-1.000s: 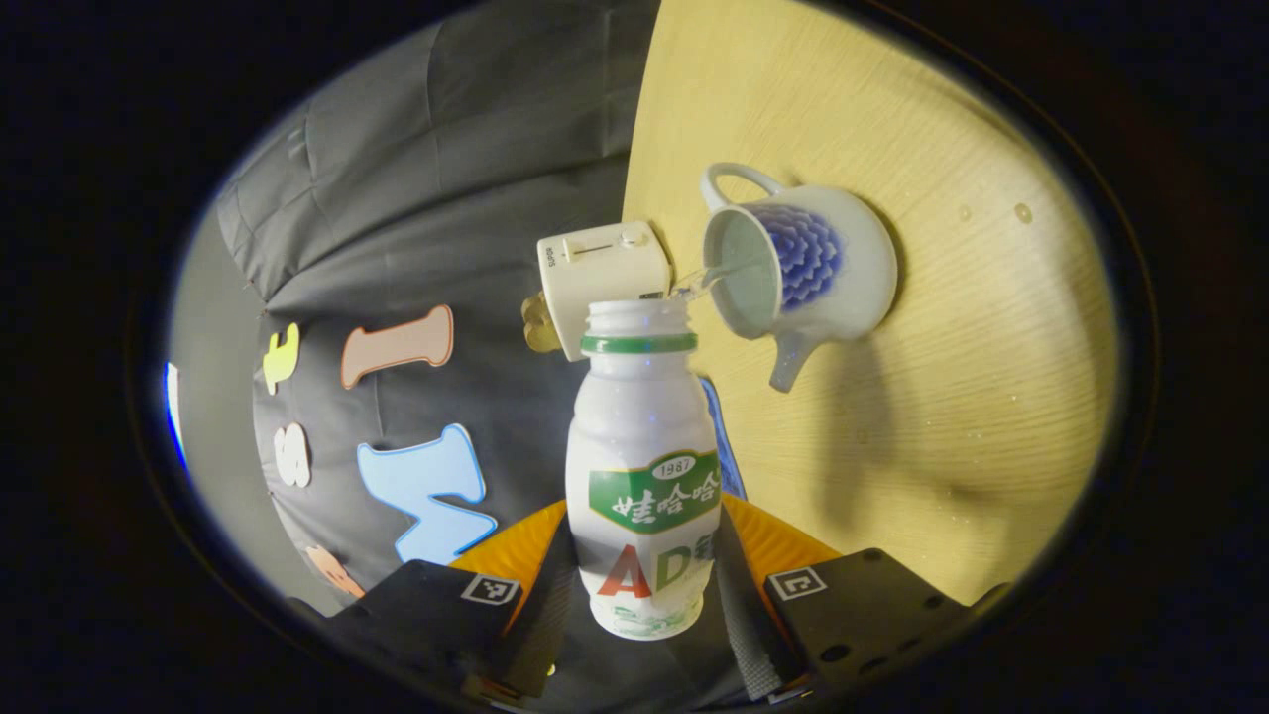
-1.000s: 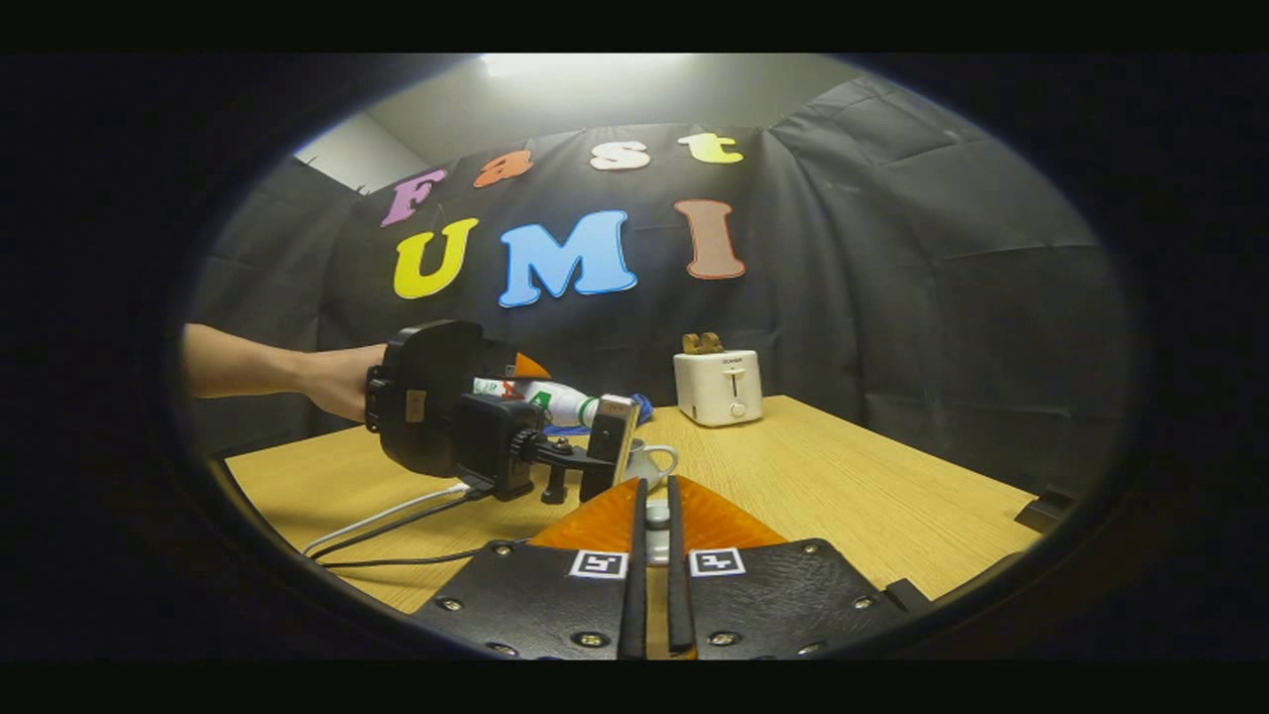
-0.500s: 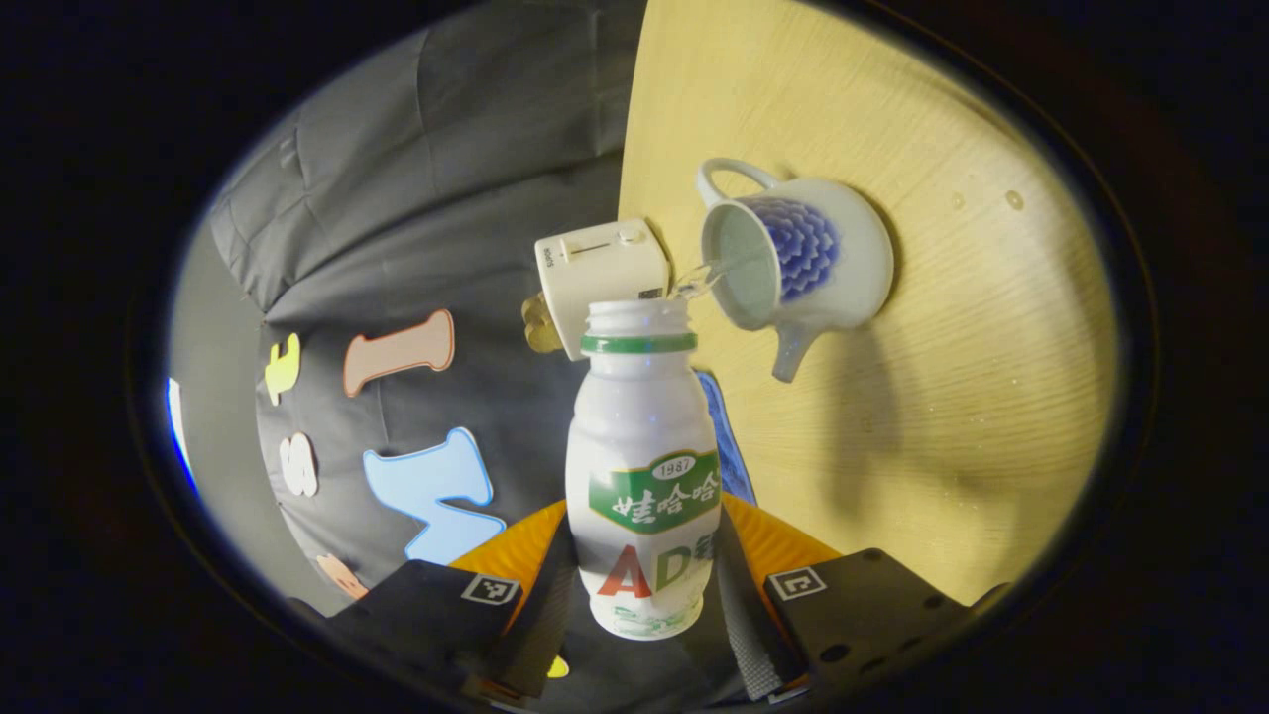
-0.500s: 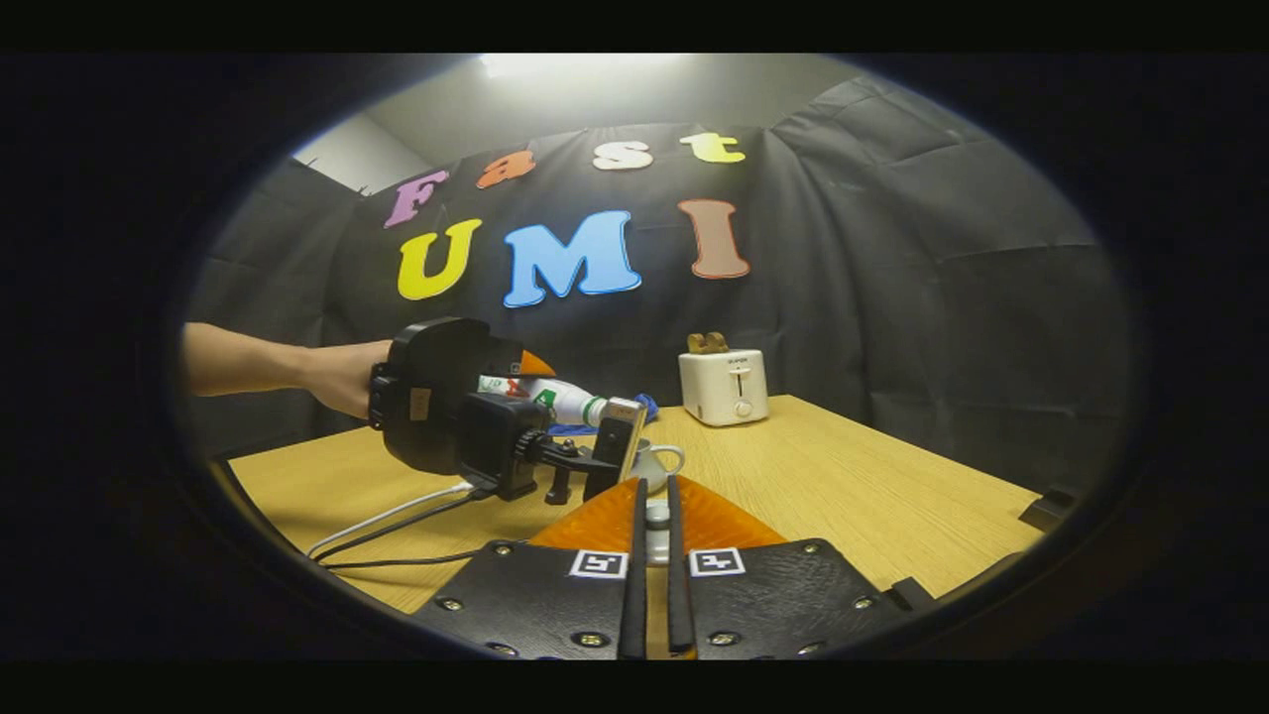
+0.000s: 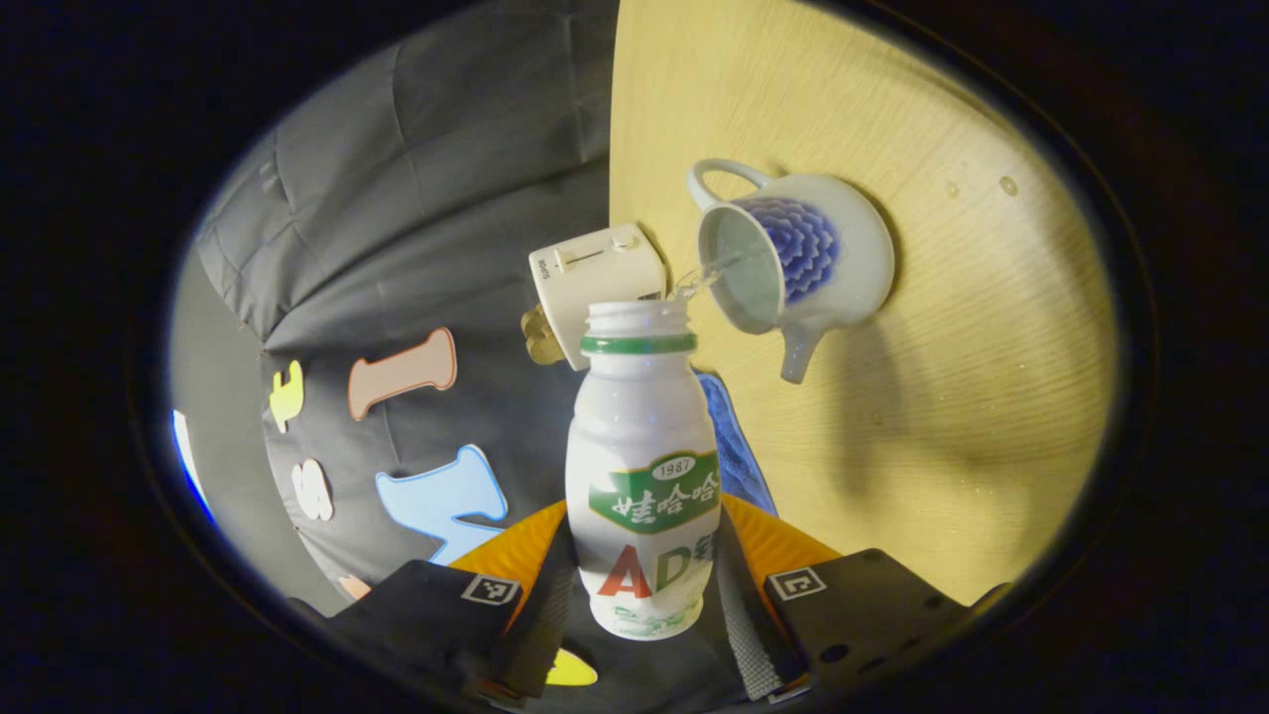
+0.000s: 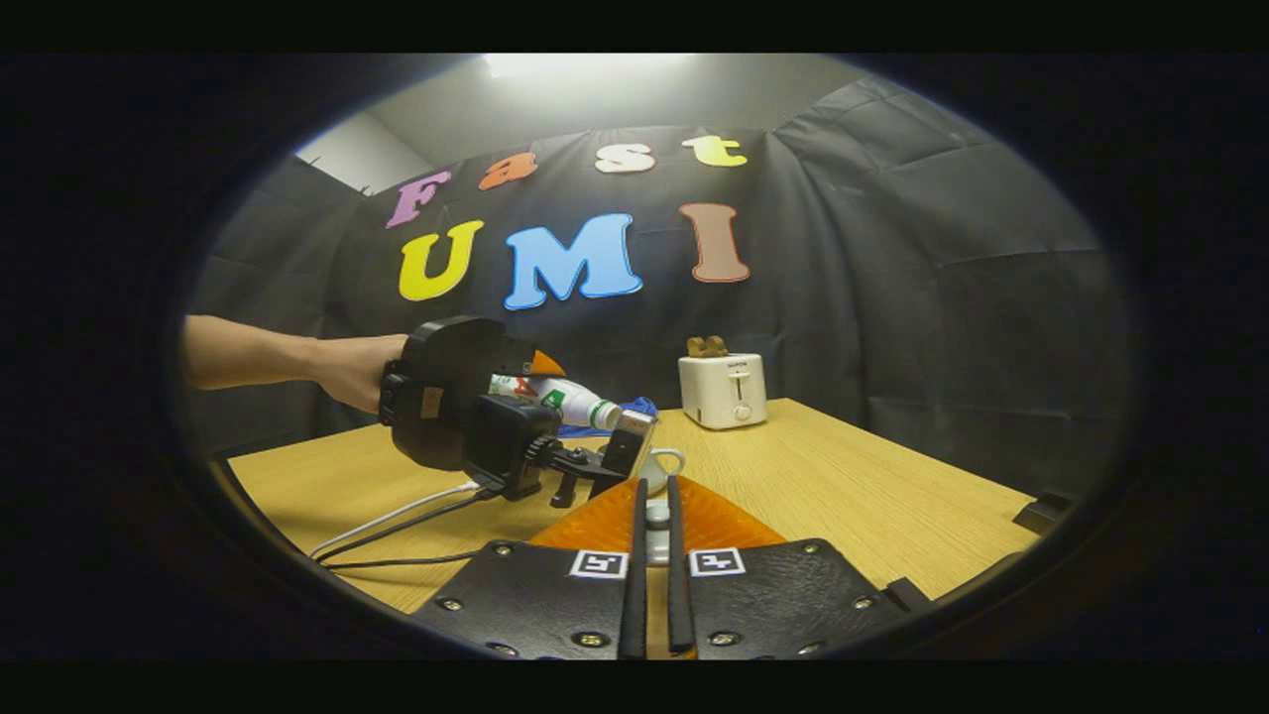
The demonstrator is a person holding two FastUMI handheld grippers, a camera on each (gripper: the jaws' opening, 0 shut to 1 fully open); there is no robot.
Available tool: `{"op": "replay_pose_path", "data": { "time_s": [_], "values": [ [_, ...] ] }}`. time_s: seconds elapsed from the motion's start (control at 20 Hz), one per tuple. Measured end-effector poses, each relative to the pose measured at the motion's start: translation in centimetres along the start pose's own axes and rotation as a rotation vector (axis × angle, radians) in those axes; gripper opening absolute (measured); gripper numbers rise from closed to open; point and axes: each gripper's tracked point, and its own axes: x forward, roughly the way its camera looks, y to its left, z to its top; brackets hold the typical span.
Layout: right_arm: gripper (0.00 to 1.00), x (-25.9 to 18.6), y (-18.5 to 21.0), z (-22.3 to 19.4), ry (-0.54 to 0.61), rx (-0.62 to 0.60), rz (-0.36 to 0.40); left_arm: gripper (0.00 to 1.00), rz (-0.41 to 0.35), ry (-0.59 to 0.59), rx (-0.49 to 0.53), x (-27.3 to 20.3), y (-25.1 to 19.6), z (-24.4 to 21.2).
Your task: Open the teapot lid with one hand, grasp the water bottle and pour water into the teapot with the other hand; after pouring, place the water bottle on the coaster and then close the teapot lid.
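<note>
The left gripper (image 5: 644, 595), clamped on the water bottle (image 5: 642, 466), has tipped it further, water still streaming into the open teapot (image 5: 793, 260) upper right, while the right gripper (image 6: 651, 540) holds the lid (image 6: 656, 516).

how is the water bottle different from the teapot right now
The water bottle is clamped in the left claw and tipped over in the air; the teapot stands upright on the wooden table. The bottle is tall, narrow and plastic-looking with a green label and neck ring; the teapot is squat and round, with blue petal decoration, a handle and a spout. Water leaves the bottle and enters the teapot. Both are mostly white and uncovered.
</note>
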Motion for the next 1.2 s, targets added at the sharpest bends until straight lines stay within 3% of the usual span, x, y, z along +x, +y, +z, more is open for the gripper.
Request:
{"op": "replay_pose_path", "data": {
  "time_s": [0.05,0.15,0.2,0.3,0.35,0.4,0.45,0.5,0.55,0.6,0.65,0.75,1.05,1.1,1.15,1.2],
  "values": [
    [0.08,0.1,0.0,0.2,-0.003,0.002,0.001,0.82,0.0,-0.002,0.005,0.0,0.0,0.1],
    [0.08,0.1,0.2,0.3,-0.006,0.001,0.003,0.82,0.0,-0.003,0.018,0.0,0.1,0.2],
    [0.08,0.1,0.2,0.4,-0.006,-0.001,0.003,0.7,0.006,-0.007,0.025,-0.1,0.4,0.3],
    [0.08,0.0,0.2,0.5,-0.007,-0.002,0.005,0.82,0.009,-0.012,0.035,-0.1,0.5,0.4],
    [0.08,0.1,0.1,0.4,-0.007,-0.002,0.003,0.76,0.011,-0.012,0.041,-0.2,0.4,0.5],
    [0.08,0.0,0.0,0.6,-0.012,0.0,-0.001,0.82,0.012,-0.01,0.046,-0.1,0.5,0.3],
    [0.0,0.0,-0.1,0.8,-0.016,0.0,-0.003,0.83,0.014,-0.009,0.05,-0.1,0.6,0.3],
    [0.0,-0.1,-0.1,1.1,-0.024,0.0,-0.005,0.82,0.013,-0.008,0.054,-0.2,0.6,0.4],
    [0.08,0.0,-0.1,1.2,-0.028,-0.003,-0.007,0.82,0.014,-0.008,0.057,-0.2,0.6,0.5],
    [0.0,0.0,0.0,1.3,-0.03,-0.007,-0.006,0.82,0.021,-0.011,0.058,-0.2,0.8,0.5],
    [0.08,0.0,0.1,1.2,-0.03,-0.007,-0.004,0.7,0.019,-0.011,0.06,-0.1,0.6,0.5],
    [0.08,0.0,0.1,1.2,-0.03,-0.005,-0.001,0.83,0.017,-0.012,0.062,0.0,0.7,0.4],
    [0.08,-0.1,0.1,1.2,-0.026,-0.003,-0.003,0.82,0.012,-0.011,0.067,0.0,1.0,0.5],
    [0.08,-0.1,0.1,1.1,-0.024,-0.002,-0.001,0.76,0.01,-0.013,0.06,0.0,1.0,0.5],
    [0.08,0.0,0.1,0.9,-0.02,-0.002,-0.002,0.82,0.002,-0.013,0.053,0.0,0.8,0.6],
    [0.08,0.0,0.0,0.9,-0.018,-0.003,-0.003,0.76,0.0,-0.018,0.045,0.2,0.8,0.6]
  ]
}}
